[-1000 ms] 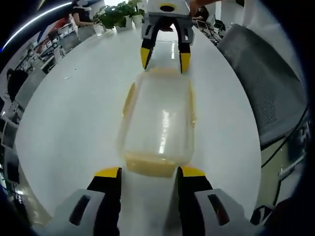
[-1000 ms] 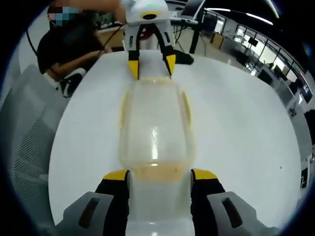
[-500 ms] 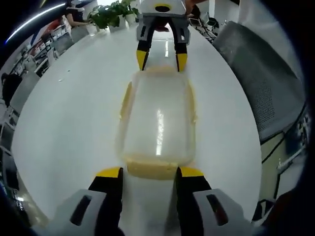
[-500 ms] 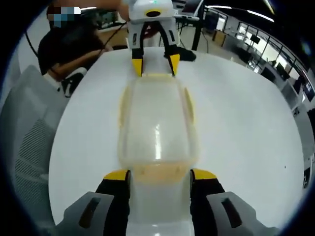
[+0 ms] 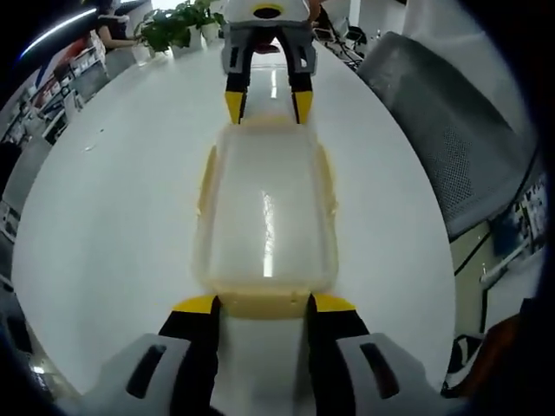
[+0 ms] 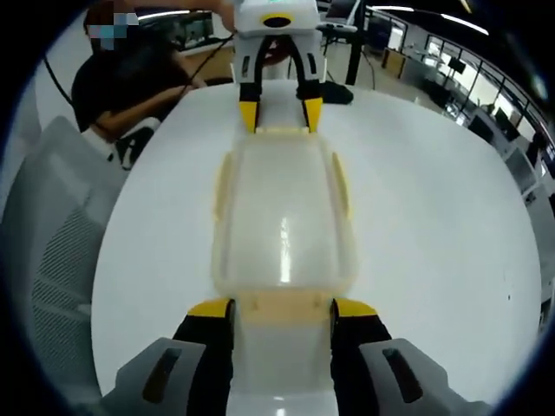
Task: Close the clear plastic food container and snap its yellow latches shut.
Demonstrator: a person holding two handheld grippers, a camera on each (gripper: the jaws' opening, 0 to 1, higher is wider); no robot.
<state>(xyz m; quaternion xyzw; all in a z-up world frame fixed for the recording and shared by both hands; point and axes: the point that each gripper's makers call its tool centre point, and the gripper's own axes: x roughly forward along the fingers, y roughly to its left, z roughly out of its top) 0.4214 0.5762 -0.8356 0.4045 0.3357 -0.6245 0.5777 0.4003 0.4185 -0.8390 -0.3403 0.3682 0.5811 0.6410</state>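
Observation:
A clear plastic food container with its lid on lies lengthwise on the white table. Yellow latches run along its long sides, and another yellow latch sits at its near end. My left gripper is open, its yellow fingertips flanking that near-end latch. My right gripper stands open at the far end, facing me. In the right gripper view the same container has my right gripper straddling its near latch, with the left gripper at the far end.
A grey mesh chair stands beside the table on the right. Potted plants sit at the table's far end. In the right gripper view a person in black sits beyond the table and the mesh chair is at the left.
Both grippers have closed in on the container's two ends, so each end latch now lies between a pair of fingertips. The jaw gaps look unchanged.

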